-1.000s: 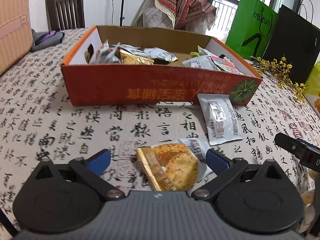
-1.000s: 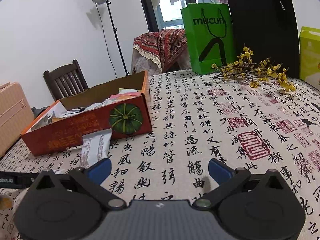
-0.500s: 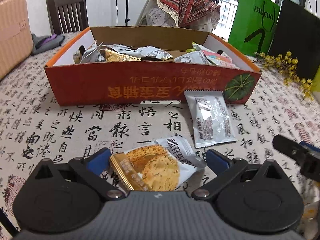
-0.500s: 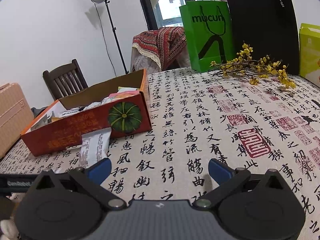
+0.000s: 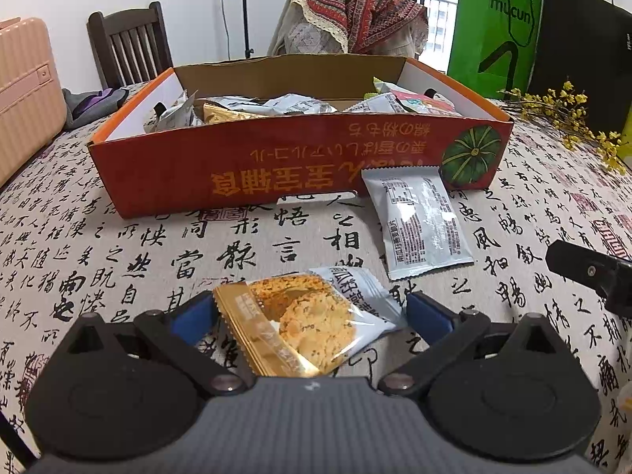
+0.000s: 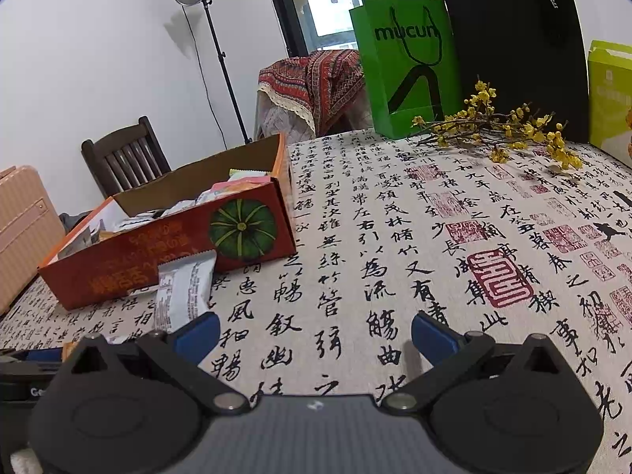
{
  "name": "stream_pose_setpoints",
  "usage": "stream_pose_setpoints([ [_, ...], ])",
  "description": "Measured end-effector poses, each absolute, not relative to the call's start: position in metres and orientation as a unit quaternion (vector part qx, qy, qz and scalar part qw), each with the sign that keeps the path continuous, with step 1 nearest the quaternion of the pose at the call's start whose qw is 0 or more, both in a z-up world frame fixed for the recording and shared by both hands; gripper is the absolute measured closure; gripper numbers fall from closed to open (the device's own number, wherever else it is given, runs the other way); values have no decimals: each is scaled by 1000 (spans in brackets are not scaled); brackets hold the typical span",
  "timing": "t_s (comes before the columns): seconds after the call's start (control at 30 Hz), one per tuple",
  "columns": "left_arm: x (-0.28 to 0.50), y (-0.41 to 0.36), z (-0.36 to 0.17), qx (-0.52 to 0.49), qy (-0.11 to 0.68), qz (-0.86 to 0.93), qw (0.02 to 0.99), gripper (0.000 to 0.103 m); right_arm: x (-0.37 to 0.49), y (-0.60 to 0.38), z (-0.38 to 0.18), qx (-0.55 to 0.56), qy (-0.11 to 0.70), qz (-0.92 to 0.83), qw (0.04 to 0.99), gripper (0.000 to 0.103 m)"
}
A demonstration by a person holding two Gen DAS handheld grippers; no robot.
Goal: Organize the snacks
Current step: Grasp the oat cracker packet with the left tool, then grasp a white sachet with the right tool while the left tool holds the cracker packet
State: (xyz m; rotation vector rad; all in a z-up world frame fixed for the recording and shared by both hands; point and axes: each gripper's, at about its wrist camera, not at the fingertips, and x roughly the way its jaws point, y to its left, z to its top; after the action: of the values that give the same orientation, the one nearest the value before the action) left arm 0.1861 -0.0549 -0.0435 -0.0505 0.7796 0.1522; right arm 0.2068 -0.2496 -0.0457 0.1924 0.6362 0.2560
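A cookie packet (image 5: 316, 328), gold at one end and white at the other, lies on the calligraphy tablecloth between the fingers of my left gripper (image 5: 311, 314), which is open around it. A silver snack packet (image 5: 418, 225) lies flat against the front of the orange cardboard box (image 5: 276, 166), which holds several wrapped snacks. In the right wrist view the same box (image 6: 158, 249) and silver packet (image 6: 181, 292) are at the left. My right gripper (image 6: 316, 331) is open just above bare cloth, with nothing between its fingers.
A green paper bag (image 6: 407, 63), a black bag (image 6: 513, 39) and a yellow flower branch (image 6: 505, 130) stand at the far edge. A yellow-green box (image 6: 610, 94) is at the far right. A wooden chair (image 5: 126, 43) and pink suitcase (image 5: 23, 91) are behind left.
My left gripper has dropped lower and shifted so the cookie packet now sits centred between its fingers. The right gripper has tilted slightly and stays open.
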Motion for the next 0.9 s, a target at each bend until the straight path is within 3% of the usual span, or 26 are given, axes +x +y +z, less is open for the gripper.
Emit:
stream_pose_setpoints([
  [0.13, 182, -54, -44, -23, 375, 68, 924, 2, 208, -250, -46, 94, 314, 125, 937, 0],
  [0.2, 179, -52, -42, -24, 368, 67, 927, 12, 208, -251, -47, 95, 314, 124, 936, 0],
  [0.4, 174, -43, -40, -35, 359, 69, 930, 23, 208, -251, -47, 96, 315, 122, 936, 0],
  [0.9, 159, -13, -20, -73, 319, 50, 944, 27, 209, -248, -47, 84, 317, 118, 937, 0],
])
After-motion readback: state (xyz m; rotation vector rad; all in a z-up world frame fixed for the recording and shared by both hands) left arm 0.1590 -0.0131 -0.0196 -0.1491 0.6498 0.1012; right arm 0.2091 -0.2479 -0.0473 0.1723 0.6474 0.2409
